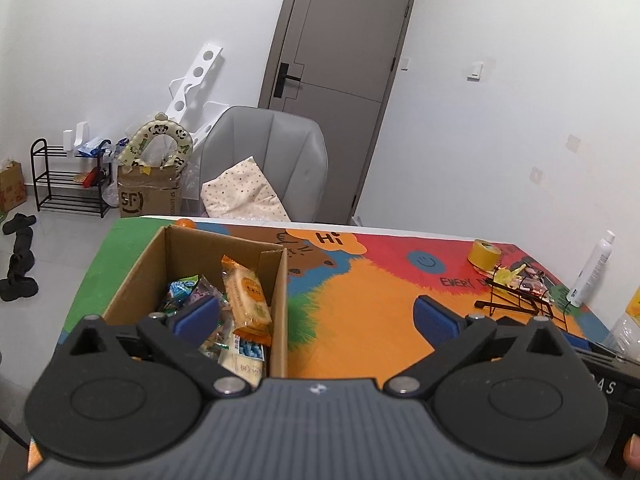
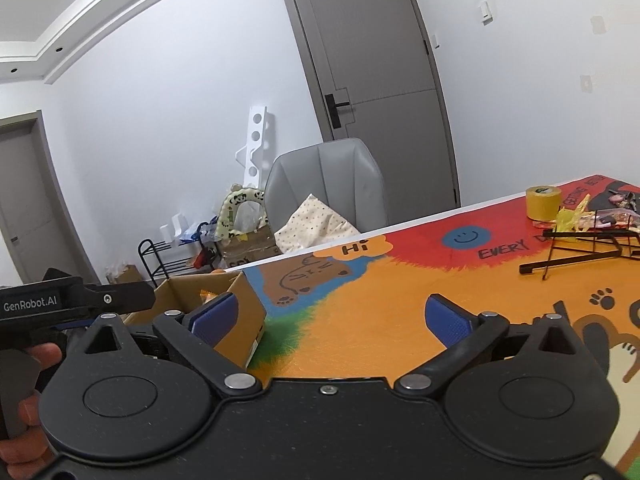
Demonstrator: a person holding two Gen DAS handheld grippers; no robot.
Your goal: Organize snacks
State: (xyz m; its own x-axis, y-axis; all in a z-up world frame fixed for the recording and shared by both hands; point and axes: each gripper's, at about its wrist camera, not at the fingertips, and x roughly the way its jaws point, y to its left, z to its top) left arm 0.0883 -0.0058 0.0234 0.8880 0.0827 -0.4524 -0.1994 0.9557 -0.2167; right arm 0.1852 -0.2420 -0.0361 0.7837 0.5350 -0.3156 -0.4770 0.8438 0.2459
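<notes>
A: Left view: my left gripper (image 1: 316, 316) is spread wide, empty. The snacks (image 1: 240, 304) sit packed in the cardboard box (image 1: 136, 280) at the table's (image 1: 360, 312) left edge.

B: Right view?

A: My right gripper (image 2: 330, 320) is spread too, empty. I'd approach the wire rack (image 2: 580, 248) near the far right corner slowly.

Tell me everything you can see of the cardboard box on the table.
The cardboard box is plain brown corrugated card, open-topped, standing upright on the colourful table mat near its left edge. A cardboard divider forms its right side. Snack packets fill the visible compartment, an orange-trimmed biscuit packet propped up above them. A white label shows on its outer side. Nothing grips it.
</notes>
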